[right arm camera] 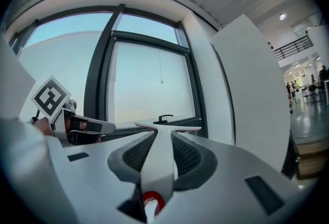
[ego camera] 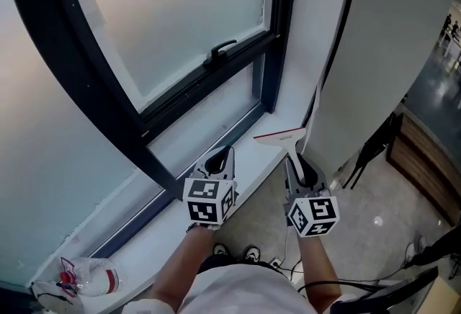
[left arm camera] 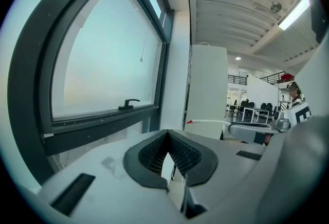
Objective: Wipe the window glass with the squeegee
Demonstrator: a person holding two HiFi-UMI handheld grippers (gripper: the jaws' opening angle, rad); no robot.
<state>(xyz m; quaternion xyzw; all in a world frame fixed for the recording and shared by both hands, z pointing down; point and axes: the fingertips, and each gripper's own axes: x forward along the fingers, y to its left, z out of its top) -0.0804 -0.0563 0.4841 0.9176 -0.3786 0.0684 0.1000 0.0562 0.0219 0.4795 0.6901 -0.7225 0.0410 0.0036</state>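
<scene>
The white squeegee [ego camera: 282,138] has a red-edged blade. Its handle runs back between the jaws of my right gripper [ego camera: 297,163], which is shut on it. In the right gripper view the squeegee [right arm camera: 165,128] stands with its blade crosswise, short of the window glass [right arm camera: 146,81]. My left gripper [ego camera: 218,160] hovers over the white sill [ego camera: 180,230] just left of the squeegee, shut with nothing in it. From the left gripper view, the gripper [left arm camera: 167,134] points toward the glass [left arm camera: 105,58] and the window handle [left arm camera: 129,103].
The black window handle [ego camera: 221,50] sits on the dark frame [ego camera: 86,82]. A tall white panel [ego camera: 382,53] stands close on the right. A crumpled plastic bottle [ego camera: 85,279] lies on the sill at lower left. A dark stand [ego camera: 371,150] and wooden furniture [ego camera: 425,168] are on the floor to the right.
</scene>
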